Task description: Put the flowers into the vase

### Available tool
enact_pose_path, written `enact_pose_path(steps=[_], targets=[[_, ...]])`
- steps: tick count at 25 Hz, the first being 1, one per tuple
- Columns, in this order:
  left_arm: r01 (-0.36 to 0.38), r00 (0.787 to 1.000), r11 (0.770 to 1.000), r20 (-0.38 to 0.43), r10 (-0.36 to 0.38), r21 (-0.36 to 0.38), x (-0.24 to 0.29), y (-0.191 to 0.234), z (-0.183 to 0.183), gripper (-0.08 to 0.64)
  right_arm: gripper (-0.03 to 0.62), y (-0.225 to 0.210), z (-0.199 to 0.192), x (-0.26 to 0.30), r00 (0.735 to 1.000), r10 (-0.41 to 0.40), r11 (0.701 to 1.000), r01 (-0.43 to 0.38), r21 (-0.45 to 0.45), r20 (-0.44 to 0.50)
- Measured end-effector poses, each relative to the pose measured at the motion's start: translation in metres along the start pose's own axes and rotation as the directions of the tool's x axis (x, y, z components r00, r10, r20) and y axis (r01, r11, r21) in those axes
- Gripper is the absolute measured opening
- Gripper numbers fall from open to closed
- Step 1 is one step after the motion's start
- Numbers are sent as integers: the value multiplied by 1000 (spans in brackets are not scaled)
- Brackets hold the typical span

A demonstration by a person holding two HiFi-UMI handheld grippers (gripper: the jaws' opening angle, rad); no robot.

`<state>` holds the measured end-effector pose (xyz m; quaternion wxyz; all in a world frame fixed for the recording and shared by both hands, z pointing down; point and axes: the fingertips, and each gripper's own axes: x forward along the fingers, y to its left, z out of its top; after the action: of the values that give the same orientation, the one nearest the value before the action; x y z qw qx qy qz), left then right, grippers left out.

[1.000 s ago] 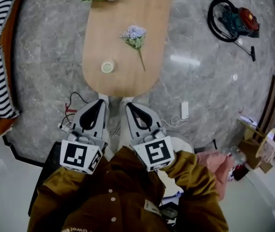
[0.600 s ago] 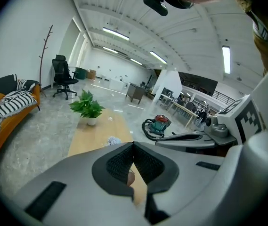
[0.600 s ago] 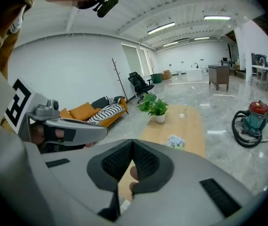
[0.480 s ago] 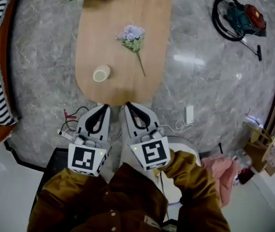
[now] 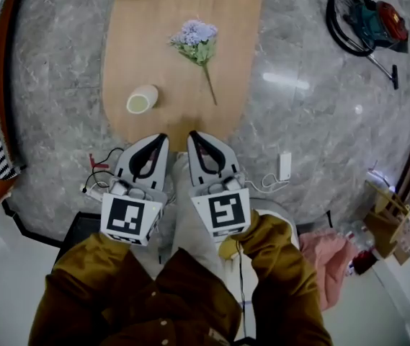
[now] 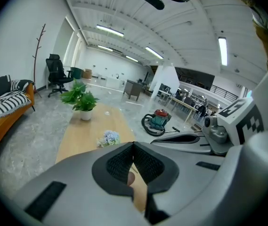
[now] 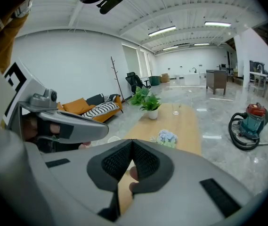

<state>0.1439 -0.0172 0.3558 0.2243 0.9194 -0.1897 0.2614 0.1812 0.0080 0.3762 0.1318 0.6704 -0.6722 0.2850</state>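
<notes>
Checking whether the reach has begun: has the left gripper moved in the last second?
Yes. The left gripper advanced toward the wooden table: its tip, earlier short of the near end, now overlaps that edge in the head view.

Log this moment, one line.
left gripper: shut; right gripper: shut; lilac flower sprig: on oval wooden table; small cream vase: no flowers
</notes>
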Motion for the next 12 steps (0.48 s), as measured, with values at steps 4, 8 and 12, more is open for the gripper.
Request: enact_pose_path(steps=[4, 8, 12], targets=[[2, 1000, 1000, -7, -1, 12, 18, 4, -16, 2, -2, -19, -21, 15, 999, -15, 1000, 15, -2, -30], [2, 1000, 1000, -13, -2, 18, 36, 11, -35, 2, -2, -31, -41, 34, 998, -11, 1000, 10, -13, -55], [3, 1000, 1000, -30, -3, 12, 52, 15, -52, 2, -2, -41, -51, 48, 998, -9, 1000, 9, -8, -68]])
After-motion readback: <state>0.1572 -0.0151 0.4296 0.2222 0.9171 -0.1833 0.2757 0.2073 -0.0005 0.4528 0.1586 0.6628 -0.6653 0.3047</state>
